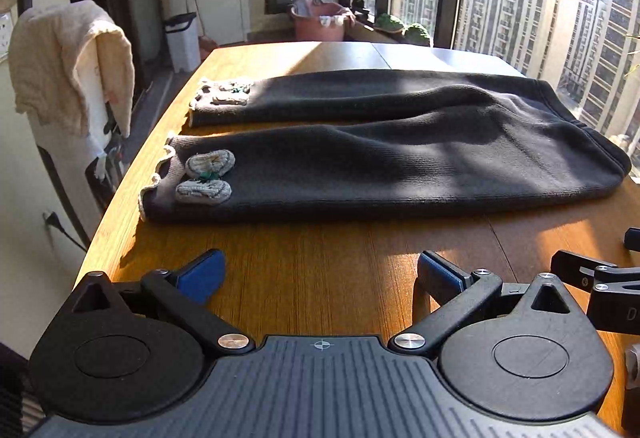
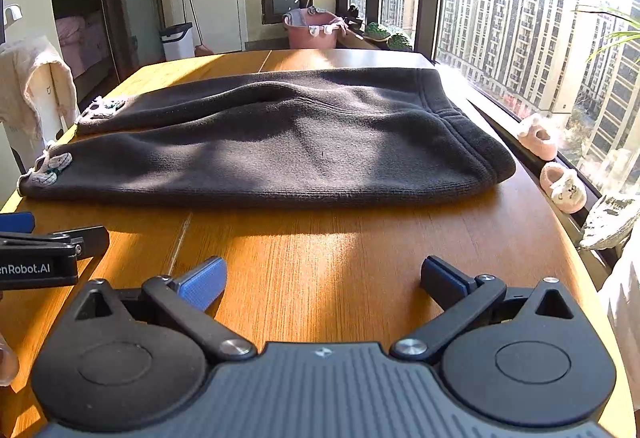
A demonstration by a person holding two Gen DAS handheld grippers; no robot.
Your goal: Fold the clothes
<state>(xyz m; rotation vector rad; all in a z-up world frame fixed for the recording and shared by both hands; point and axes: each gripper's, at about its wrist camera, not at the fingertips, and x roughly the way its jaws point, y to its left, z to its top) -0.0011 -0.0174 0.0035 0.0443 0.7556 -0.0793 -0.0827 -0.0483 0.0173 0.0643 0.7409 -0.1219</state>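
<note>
Dark grey trousers lie flat across the wooden table, legs to the left, waistband to the right. Each cuff has a cream frill and grey knitted bows. In the right wrist view the trousers fill the middle of the table. My left gripper is open and empty over bare wood, in front of the near leg. My right gripper is open and empty, in front of the seat and waist. The left gripper's side shows at the left edge of the right wrist view.
A cream towel hangs over a white appliance left of the table. A pink basin and plants stand by the window at the back. Pink slippers sit on the sill at the right. Windows run along the right side.
</note>
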